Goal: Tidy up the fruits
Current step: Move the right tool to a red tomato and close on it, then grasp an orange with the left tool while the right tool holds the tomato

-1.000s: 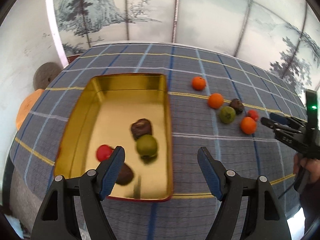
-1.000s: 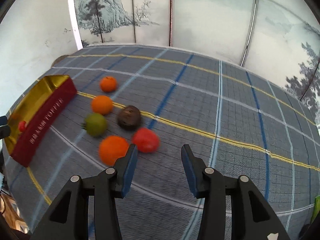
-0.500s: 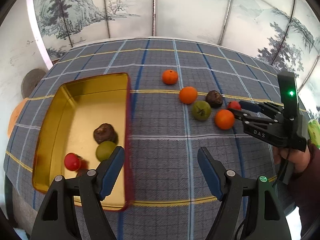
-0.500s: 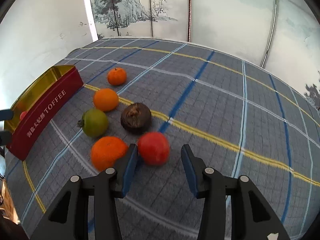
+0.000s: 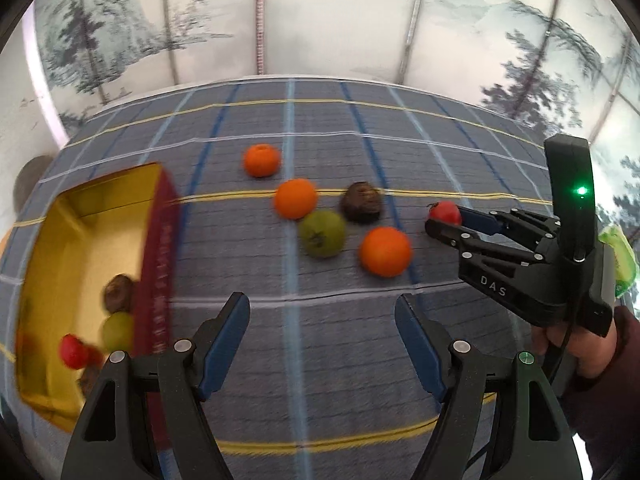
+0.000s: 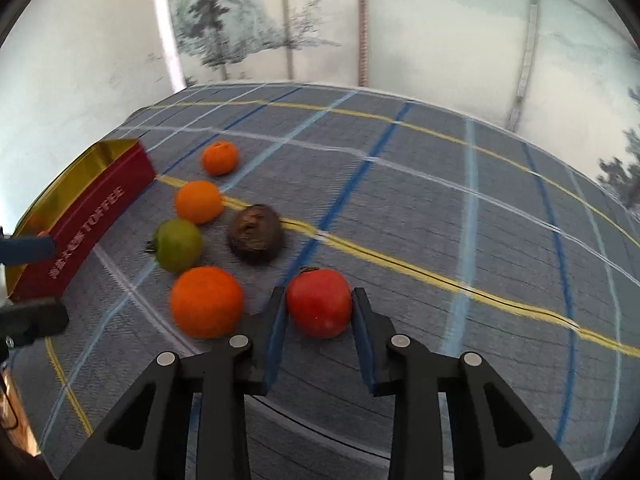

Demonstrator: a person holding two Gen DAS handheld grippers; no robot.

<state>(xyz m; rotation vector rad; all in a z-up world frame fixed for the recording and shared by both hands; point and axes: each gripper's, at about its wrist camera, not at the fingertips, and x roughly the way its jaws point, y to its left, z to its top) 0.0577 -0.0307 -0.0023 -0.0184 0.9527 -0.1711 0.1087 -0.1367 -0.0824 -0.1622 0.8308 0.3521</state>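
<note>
Between the blue pads of the right gripper [image 6: 319, 312], closest to that camera, sits the red fruit [image 6: 319, 303]. The jaws have just been closing, and both pads now press its flanks, so it is clamped while it rests on the plaid tablecloth [image 6: 440, 208]. The grip crosses its widest part, probably so a round, slippery body cannot squirt out on the lift. The fruit is nearly spherical with no real long axis; its small dark stem points up and away from the camera, toward the far edge of the table.

Just left of it lies a large orange [image 6: 206, 302], close to the left pad but seemingly not touching. Beyond are a green fruit [image 6: 178, 245] and a dark brown fruit [image 6: 256, 240], then two more oranges [image 6: 199, 202] [image 6: 219, 157] strung toward the far side. This loose cluster looks like the pile waiting to be sorted.

At the left stands the red toffee tin [image 6: 92, 224], its gold interior open upward, apparently the collecting place. From the left wrist view it already holds a red, a green and a brown fruit [image 5: 119, 298].

The left gripper [image 5: 322, 340] hangs over bare cloth beside the tin with its jaws wide apart and nothing between them, seemingly ready for another fruit.
</note>
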